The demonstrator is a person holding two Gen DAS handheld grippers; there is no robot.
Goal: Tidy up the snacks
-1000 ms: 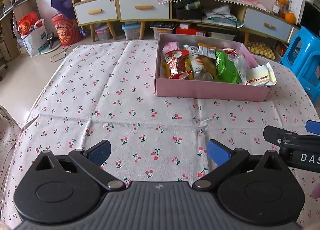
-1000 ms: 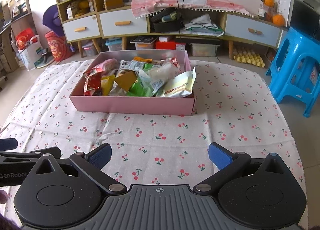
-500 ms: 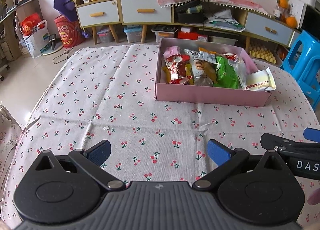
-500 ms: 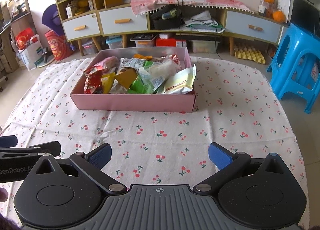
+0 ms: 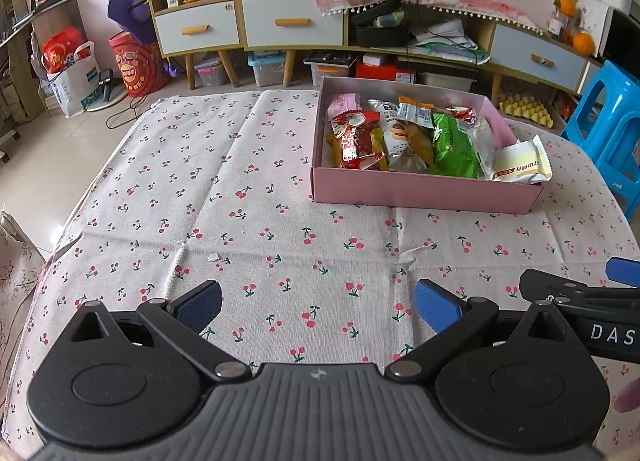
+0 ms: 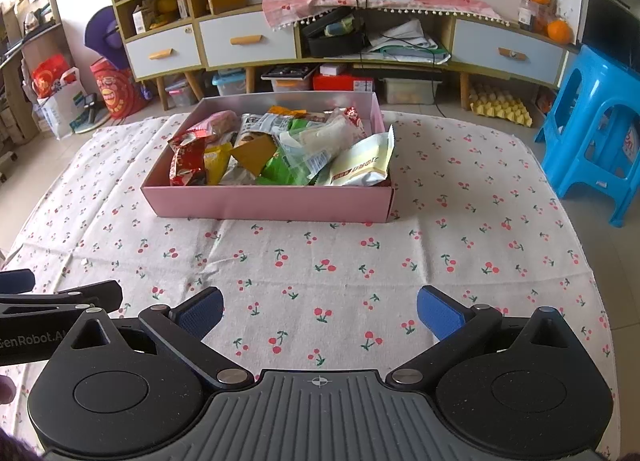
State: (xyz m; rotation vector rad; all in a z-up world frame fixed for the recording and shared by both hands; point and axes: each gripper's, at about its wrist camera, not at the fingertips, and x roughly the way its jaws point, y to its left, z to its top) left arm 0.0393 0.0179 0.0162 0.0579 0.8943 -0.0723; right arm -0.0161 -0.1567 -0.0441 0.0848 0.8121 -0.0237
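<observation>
Both claws, left claw [image 5: 318,307] and right claw [image 6: 320,311], are hanging open and empty at frame bottom; cream packet [image 6: 362,165] is overhanging pink box [image 6: 272,203], risking sliding out if bumped.

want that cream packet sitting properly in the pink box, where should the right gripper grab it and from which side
Grip the cream packet by its raised crimped edge at the box's right end, where it leans up over the wall of the pink box. Bring the open right gripper in from above and the right; that edge stands free, while its lower part is tucked against the other snacks.
</observation>
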